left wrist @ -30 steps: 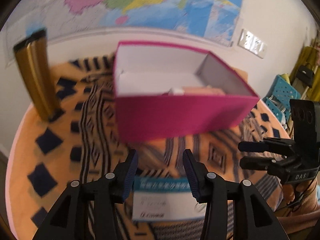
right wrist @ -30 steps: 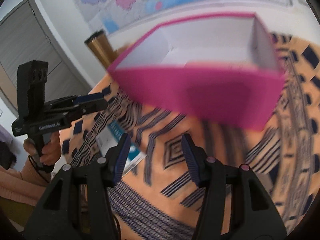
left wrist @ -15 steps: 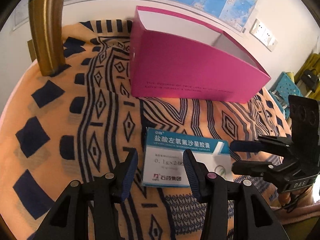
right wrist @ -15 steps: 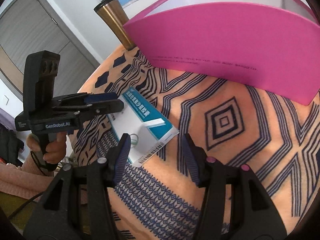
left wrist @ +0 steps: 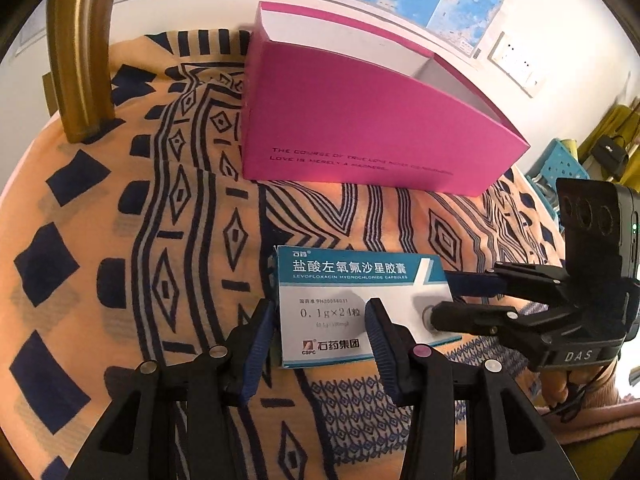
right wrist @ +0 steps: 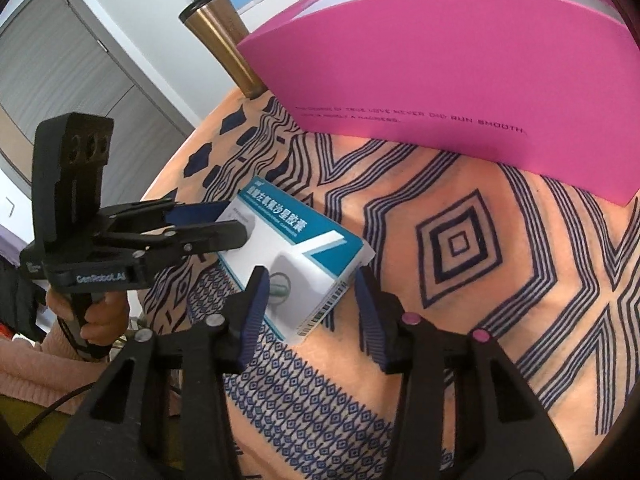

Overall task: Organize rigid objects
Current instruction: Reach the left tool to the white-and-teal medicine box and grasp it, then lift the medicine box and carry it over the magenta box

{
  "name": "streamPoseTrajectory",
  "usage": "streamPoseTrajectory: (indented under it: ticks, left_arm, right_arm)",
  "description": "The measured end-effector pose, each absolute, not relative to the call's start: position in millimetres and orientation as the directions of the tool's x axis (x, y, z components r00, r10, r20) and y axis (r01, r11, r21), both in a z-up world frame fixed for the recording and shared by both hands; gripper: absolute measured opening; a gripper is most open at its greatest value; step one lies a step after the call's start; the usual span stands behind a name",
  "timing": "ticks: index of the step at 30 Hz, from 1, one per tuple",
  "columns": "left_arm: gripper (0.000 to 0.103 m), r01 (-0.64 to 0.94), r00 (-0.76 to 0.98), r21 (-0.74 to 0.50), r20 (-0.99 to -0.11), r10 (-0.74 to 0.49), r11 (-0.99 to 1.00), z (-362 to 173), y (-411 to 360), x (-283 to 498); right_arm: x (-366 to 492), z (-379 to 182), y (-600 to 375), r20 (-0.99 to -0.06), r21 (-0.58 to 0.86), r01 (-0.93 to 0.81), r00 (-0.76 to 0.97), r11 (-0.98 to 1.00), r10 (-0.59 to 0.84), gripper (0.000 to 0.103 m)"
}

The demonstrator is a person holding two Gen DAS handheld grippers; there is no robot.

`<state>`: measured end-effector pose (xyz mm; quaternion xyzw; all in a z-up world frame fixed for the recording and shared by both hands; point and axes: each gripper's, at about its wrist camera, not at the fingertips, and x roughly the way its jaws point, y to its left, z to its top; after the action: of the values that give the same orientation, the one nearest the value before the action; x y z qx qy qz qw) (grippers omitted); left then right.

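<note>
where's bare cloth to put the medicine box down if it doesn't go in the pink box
Bare patterned tablecloth lies left of the medicine box, between it and the gold tumbler. A bare strip runs between it and the pink box. It is crowded at the medicine box itself, where the left gripper and right gripper meet.

We cannot see inside the pink box. The gold tumbler is cut off at the picture's top edge, and the medicine box is partly hidden behind fingers.
</note>
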<state>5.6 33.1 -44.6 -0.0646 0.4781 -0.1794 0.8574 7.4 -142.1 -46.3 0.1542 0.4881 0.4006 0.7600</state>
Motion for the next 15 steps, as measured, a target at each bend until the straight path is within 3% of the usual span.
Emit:
streamPoseTrajectory:
  ticks: [15]
  left_arm:
    - [0.047,0.285,0.540,-0.237,-0.761,-0.360,0.929,-17,20,3]
  right_arm:
    - [10,-26,-158,-0.600,0.604,-0.467,0.268,0.646,0.754,0.046]
